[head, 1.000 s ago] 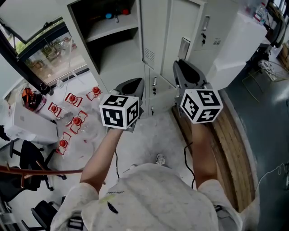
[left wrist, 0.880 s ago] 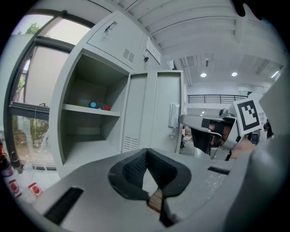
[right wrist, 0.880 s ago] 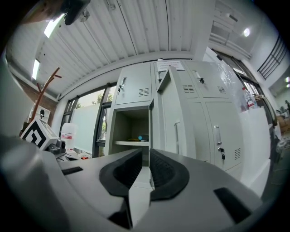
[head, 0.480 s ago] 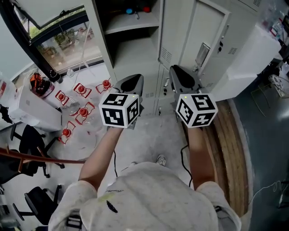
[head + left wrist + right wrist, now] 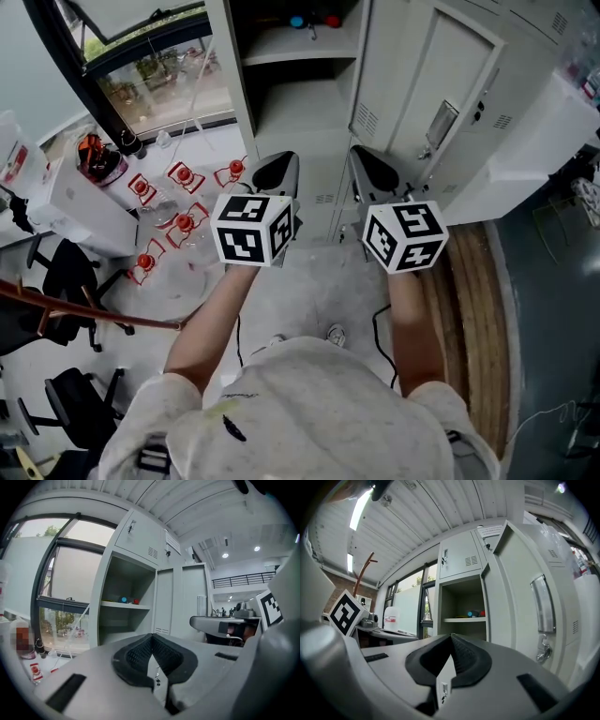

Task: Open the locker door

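Left tongs: closed tip to tip with nothing between them, held in free air in front of the lockers.
Right tongs: also shut tight and empty, and touching nothing.
Locker door: I see it right of the right tongs, apart from both. It appears to angle out from the open compartment with the shelf.
Handle: it sits on the door face, well clear of the tips.
Risk, grip: I judge that closed tongs cannot take the handle. Hooking it with shut tips could slide off the smooth metal.
Risk, target: a small lock on a lower, closed door lies below the tips. I cannot tell which door is meant, so the wrong one may get worked.
Risk, swing: a white unit stands just beyond the door, and a hard pull could knock the door into it.
Head view only: shows both marker cubes, the forearms and the red stands on the floor.
Right gripper view only: shows the latch piece under the handle and the door's leaning edge.
Left gripper view only: shows the window left of the open compartment.
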A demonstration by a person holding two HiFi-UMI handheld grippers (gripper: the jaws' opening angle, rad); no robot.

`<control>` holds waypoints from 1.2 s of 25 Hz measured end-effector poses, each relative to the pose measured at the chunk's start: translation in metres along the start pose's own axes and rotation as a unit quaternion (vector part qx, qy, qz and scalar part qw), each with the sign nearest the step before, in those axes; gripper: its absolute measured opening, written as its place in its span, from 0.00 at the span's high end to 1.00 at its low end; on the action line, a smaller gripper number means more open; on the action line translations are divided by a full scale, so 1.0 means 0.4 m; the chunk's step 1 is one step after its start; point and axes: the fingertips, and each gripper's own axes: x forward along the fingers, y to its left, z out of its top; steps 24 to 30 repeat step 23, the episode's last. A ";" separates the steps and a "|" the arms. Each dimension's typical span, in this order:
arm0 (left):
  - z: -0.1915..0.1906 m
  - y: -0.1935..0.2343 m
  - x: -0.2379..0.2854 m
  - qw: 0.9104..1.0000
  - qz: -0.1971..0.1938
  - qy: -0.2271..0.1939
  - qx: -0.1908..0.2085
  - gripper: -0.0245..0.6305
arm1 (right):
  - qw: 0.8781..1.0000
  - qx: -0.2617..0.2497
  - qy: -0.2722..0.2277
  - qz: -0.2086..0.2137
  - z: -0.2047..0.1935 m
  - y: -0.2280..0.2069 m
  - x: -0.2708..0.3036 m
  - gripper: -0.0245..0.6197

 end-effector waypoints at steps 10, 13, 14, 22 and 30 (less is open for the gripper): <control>0.002 0.023 -0.015 1.000 0.016 -0.007 -0.006 0.96 | 1.000 0.003 0.009 0.018 -0.017 0.019 0.008 0.96; -0.001 0.027 -0.017 1.000 0.017 -0.006 -0.007 0.96 | 1.000 0.004 0.010 0.021 -0.020 0.025 0.012 0.96; -0.001 0.030 -0.018 1.000 0.017 -0.006 -0.007 0.96 | 1.000 0.004 0.011 0.022 -0.021 0.027 0.014 0.96; 0.001 0.037 -0.012 1.000 0.017 -0.008 -0.012 0.96 | 1.000 0.002 0.013 0.023 -0.025 0.027 0.021 0.96; 0.000 0.037 -0.010 1.000 0.016 -0.008 -0.013 0.96 | 1.000 0.003 0.014 0.023 -0.026 0.025 0.021 0.96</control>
